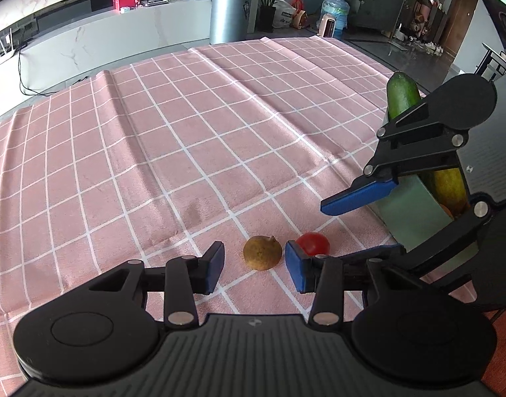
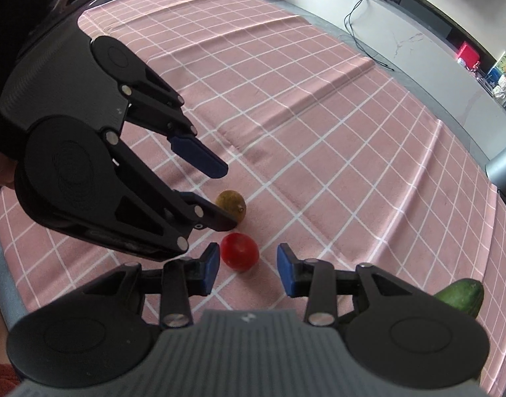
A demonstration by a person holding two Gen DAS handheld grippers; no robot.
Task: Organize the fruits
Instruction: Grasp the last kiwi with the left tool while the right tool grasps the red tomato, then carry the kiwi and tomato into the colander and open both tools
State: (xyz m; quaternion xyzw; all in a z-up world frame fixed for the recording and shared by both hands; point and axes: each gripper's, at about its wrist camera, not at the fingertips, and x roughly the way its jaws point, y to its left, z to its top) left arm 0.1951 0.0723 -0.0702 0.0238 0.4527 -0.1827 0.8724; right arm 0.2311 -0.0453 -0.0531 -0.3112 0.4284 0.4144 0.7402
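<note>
A pink cotton tablecloth with a white grid (image 1: 193, 125) is spread over the whole surface, and most of it is bare. At its right edge in the left wrist view a pale green box-shaped container (image 1: 415, 211) is seen, with a long dark green cucumber (image 1: 402, 94) and a yellow-green fruit (image 1: 450, 190) stood upright in it, judged to be the sorted produce.

The 2 loose pieces lie close together near the near edge, just beside that container. The left gripper (image 1: 254, 266) is lowered around the small round brownish-yellow fruit (image 1: 262, 253); its blue pads stand apart on either side, not pressing. The right gripper (image 2: 248, 269) is brought over the small round red tomato (image 2: 239, 251), jaws apart; 1 pad is nearly touching the tomato, the other is clear.

Both tools are angled steeply down, apparently so each piece can be pinched at once.
</note>
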